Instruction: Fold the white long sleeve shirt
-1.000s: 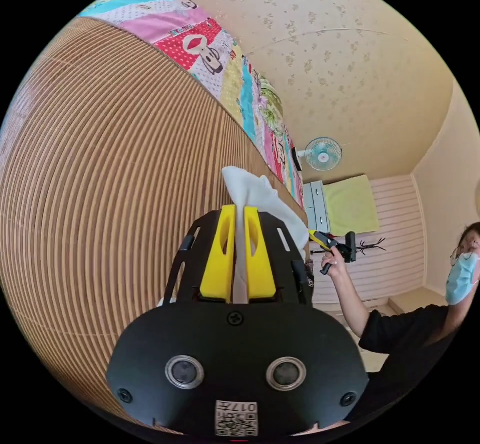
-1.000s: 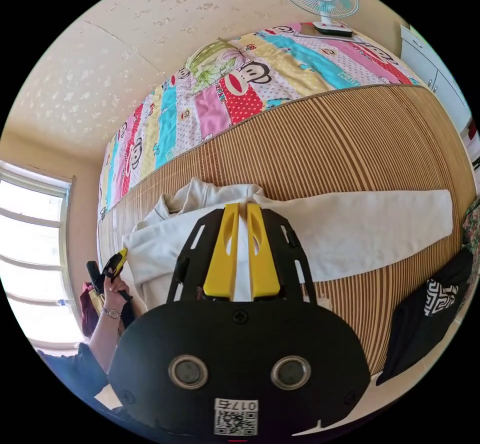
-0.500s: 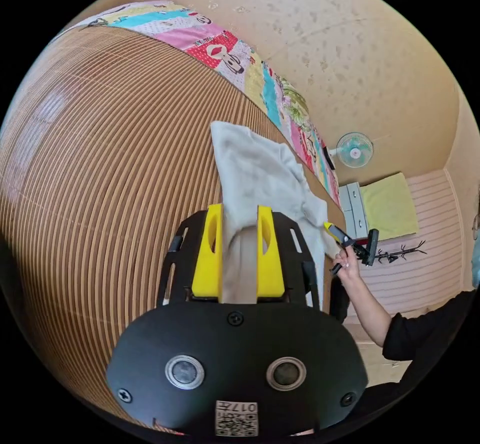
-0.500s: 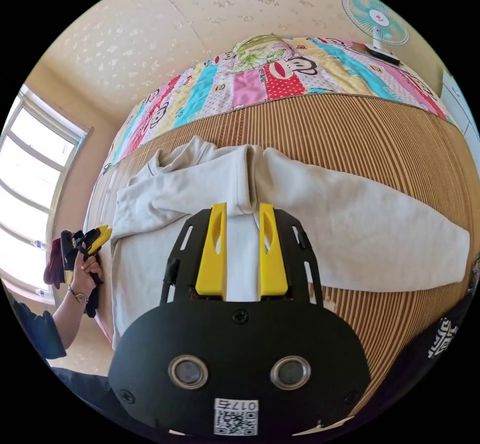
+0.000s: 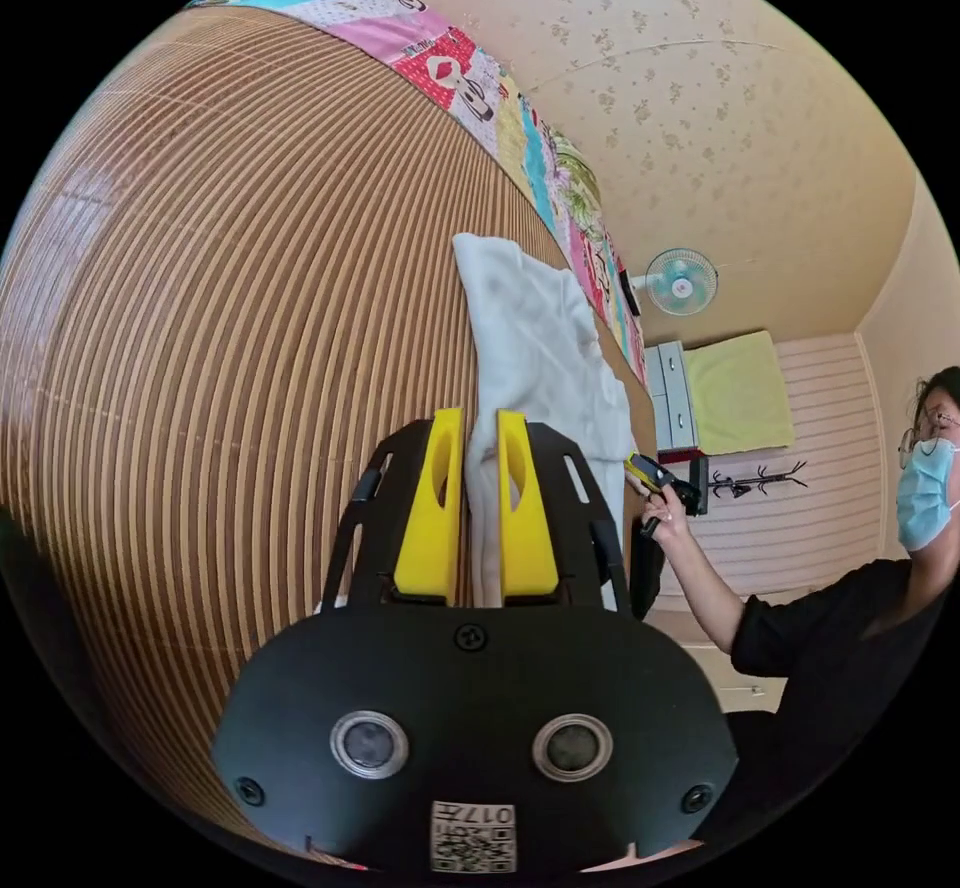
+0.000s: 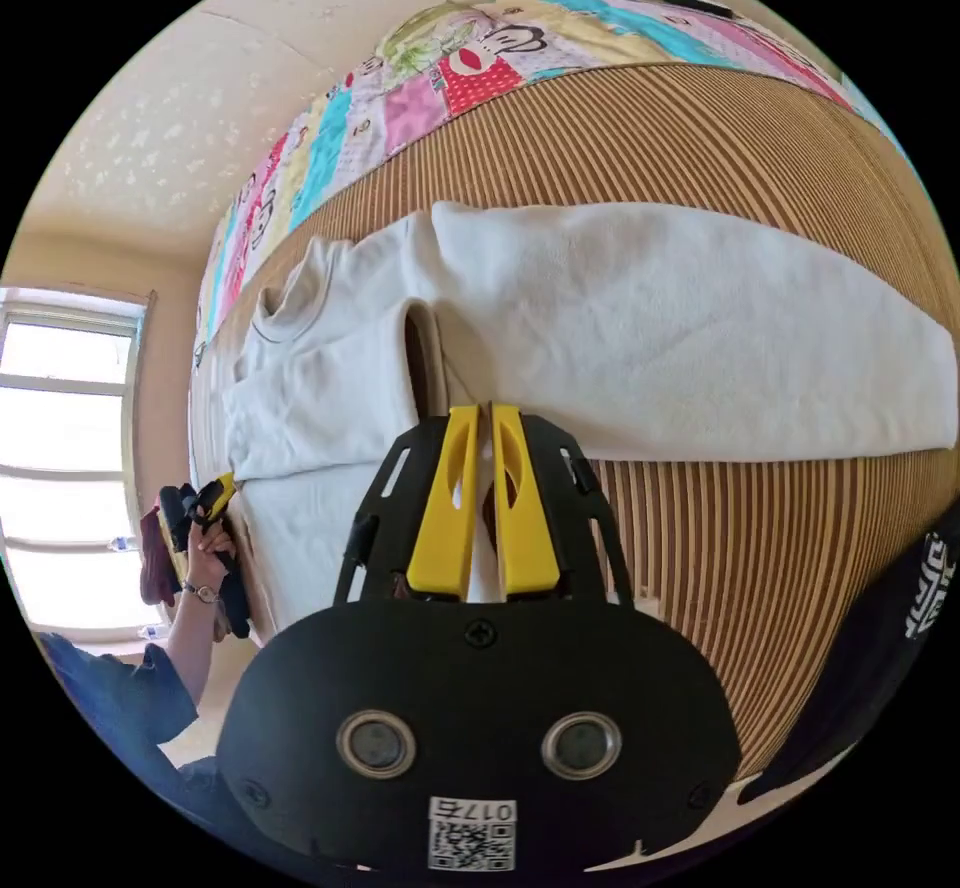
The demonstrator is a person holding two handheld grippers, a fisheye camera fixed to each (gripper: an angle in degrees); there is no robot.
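**While both tongs are gripping, a sleeve fold is being set up**

The white long sleeve shirt (image 6: 560, 328) is being held flat on the slatted mat (image 6: 760, 568). Its edge is being pinched between the nearly closed jaws of the left gripper (image 5: 480, 428), and its hem beside the sleeve by the right gripper (image 6: 480, 418). Judged next: cloth being carried across the body, away from both tongs.

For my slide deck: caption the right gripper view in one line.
Right gripper pinching the shirt edge, one sleeve stretched across the striped mat.
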